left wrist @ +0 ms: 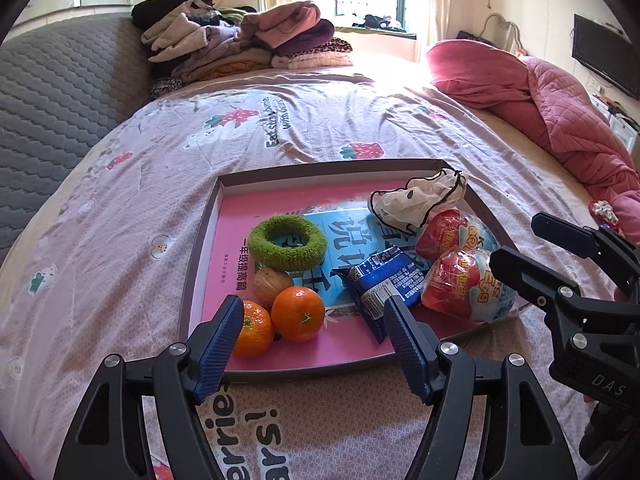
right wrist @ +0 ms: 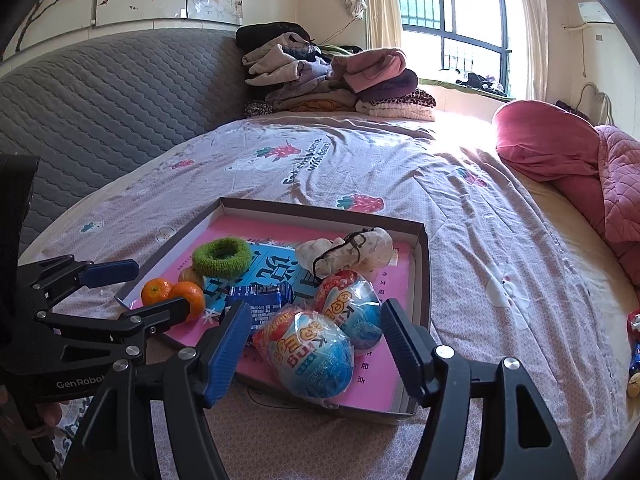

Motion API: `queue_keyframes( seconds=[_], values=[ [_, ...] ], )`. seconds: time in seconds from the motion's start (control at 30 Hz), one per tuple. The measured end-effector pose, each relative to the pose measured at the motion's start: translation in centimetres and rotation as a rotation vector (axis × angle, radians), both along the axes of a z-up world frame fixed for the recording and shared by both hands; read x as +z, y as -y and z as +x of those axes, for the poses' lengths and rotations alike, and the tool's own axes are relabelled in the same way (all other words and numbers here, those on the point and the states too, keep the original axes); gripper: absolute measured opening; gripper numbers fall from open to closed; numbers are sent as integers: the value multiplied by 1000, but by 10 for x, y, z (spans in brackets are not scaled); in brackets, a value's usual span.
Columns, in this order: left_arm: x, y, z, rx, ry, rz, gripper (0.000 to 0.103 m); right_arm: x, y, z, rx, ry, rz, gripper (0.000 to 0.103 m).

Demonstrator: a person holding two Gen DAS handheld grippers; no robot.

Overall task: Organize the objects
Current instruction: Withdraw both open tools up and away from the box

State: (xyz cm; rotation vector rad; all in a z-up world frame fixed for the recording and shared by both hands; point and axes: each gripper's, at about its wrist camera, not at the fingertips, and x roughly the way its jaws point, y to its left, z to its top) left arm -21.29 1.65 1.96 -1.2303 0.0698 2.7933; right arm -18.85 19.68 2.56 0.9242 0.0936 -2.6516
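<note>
A shallow cardboard tray (left wrist: 199, 248) (right wrist: 423, 268) with a pink book cover as its floor lies on the bedsheet. In it are a green scrunchie (left wrist: 286, 243) (right wrist: 222, 256), two tangerines (left wrist: 298, 313) (right wrist: 157, 290), a brown nut (left wrist: 272, 283), a blue snack packet (left wrist: 380, 280) (right wrist: 258, 294), two wrapped toy eggs (left wrist: 460, 286) (right wrist: 312, 354) and a white dotted pouch (left wrist: 416, 200) (right wrist: 348, 250). My left gripper (left wrist: 314, 303) (right wrist: 162, 287) hovers open over the tray's near left corner, above the tangerines. My right gripper (right wrist: 317, 306) (left wrist: 514, 240) stands open above the nearer egg, not touching it.
Folded clothes (left wrist: 248, 40) (right wrist: 332, 76) are stacked at the far end of the bed beside a grey quilted headboard (right wrist: 100, 100). A pink quilt (left wrist: 552, 112) (right wrist: 560, 152) lies at the right. More small wrapped items (right wrist: 634, 340) sit at the right bed edge.
</note>
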Motion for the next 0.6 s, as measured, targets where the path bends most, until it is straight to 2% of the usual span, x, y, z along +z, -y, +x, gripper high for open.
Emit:
queue_keyframes(
  seconds=[0.6],
  values=[
    [36,8,26,58,-60,38,74,32,-10,24,-25,-82,-91,68]
  ],
)
